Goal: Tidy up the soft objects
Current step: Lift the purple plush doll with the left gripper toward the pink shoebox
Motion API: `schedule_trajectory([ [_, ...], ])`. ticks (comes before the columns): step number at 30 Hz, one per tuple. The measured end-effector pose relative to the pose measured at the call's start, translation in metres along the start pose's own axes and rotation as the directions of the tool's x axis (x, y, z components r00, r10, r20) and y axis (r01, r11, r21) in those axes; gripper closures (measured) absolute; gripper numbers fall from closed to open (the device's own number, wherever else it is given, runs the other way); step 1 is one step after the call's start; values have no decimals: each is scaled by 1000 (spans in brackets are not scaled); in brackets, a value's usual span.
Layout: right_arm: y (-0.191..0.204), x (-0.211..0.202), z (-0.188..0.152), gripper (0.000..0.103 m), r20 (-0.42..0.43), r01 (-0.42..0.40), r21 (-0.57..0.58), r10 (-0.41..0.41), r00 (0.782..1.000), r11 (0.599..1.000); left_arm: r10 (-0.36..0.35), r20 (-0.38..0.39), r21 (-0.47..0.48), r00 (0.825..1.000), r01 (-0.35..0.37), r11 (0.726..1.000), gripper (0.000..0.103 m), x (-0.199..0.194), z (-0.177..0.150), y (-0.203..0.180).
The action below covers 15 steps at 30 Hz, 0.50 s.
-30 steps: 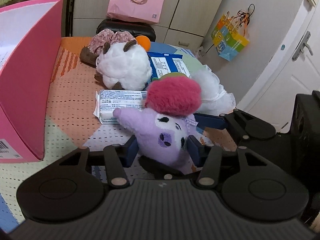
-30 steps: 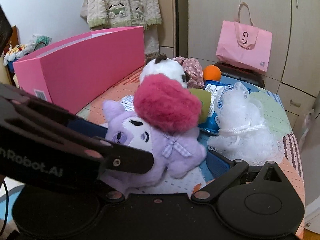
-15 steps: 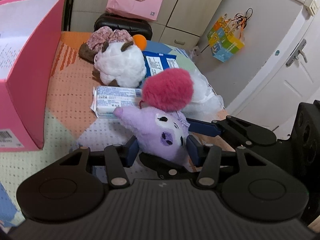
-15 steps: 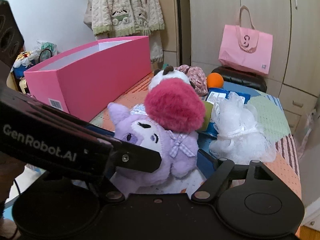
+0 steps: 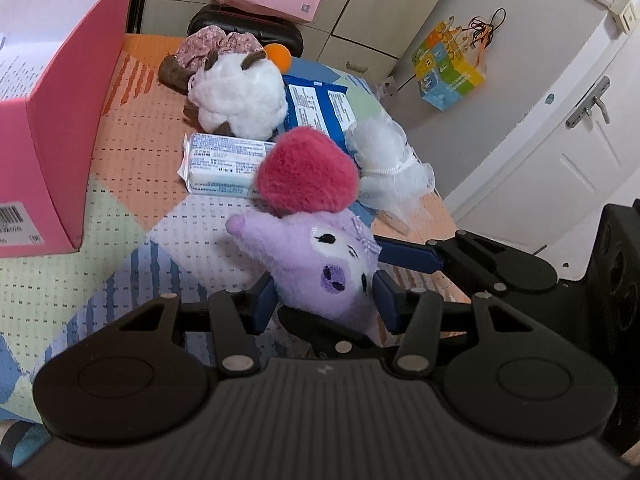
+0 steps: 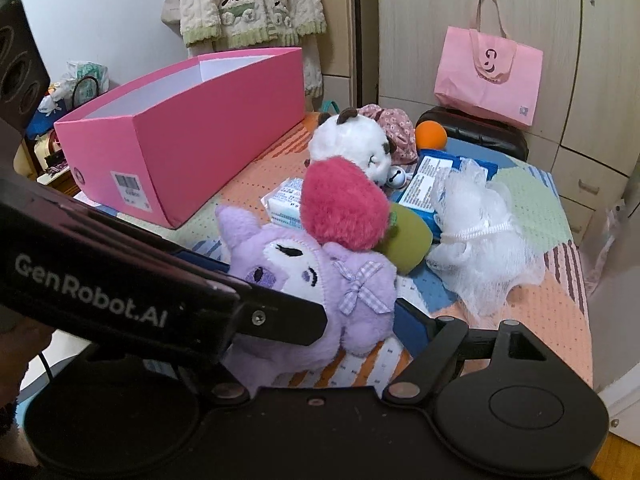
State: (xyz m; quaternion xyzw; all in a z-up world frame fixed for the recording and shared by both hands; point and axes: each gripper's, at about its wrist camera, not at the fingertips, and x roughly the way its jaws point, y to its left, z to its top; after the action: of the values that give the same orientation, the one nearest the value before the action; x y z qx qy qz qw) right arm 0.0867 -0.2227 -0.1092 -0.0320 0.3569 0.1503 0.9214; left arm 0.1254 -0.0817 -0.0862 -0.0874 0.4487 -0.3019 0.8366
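Left gripper (image 5: 324,300): blue pads pressed into both sides of the purple plush toy (image 5: 320,264), jaws partly closed on it; toy held clear of the bedspread (image 5: 132,184).
Right gripper (image 6: 320,312): jaws wide; its right blue pad stands just beside the toy's body; the left finger is hidden behind the other gripper's black arm; whether either pad presses cannot be told.
Toy, position: over the near part of the bedspread, between the pink box (image 5: 48,128) along the left edge and the white mesh pouf (image 5: 390,168) by the right edge.
Toy, axis: long axis runs from the left gripper's pads away from that camera; pointed ear aims toward the left edge; face with embroidered eye turned up and to the right.
Toy, material: short lilac fleece, white face patch, gingham bow (image 6: 358,286); rounded, soft.
Pink pompom (image 5: 306,178): deep pink fuzzy ball, touching the toy's head on top.
White plush (image 5: 240,98): fluffy round body, brown horns; middle of the bedspread, toward the far edge.
Floral cloth (image 5: 216,42): gathered print fabric, just behind the white plush.
Tissue pack (image 5: 224,164): flat plastic-wrapped block, beside the pompom.
Blue packets (image 5: 316,104): glossy, flat, right of the white plush.
Orange ball (image 6: 430,134): smooth, at the far edge.
Green piece (image 6: 406,242): olive, rounded, behind the pompom.
Bedspread: woven patchwork, perforated texture.
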Motion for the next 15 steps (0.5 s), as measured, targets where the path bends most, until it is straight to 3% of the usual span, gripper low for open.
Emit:
schedule_trajectory([
  [15, 9, -13, -15, 19, -1, 18, 17, -18, 1000, 1000, -17, -11, 3, 1000, 17, 1000, 53, -5, -16, -4],
])
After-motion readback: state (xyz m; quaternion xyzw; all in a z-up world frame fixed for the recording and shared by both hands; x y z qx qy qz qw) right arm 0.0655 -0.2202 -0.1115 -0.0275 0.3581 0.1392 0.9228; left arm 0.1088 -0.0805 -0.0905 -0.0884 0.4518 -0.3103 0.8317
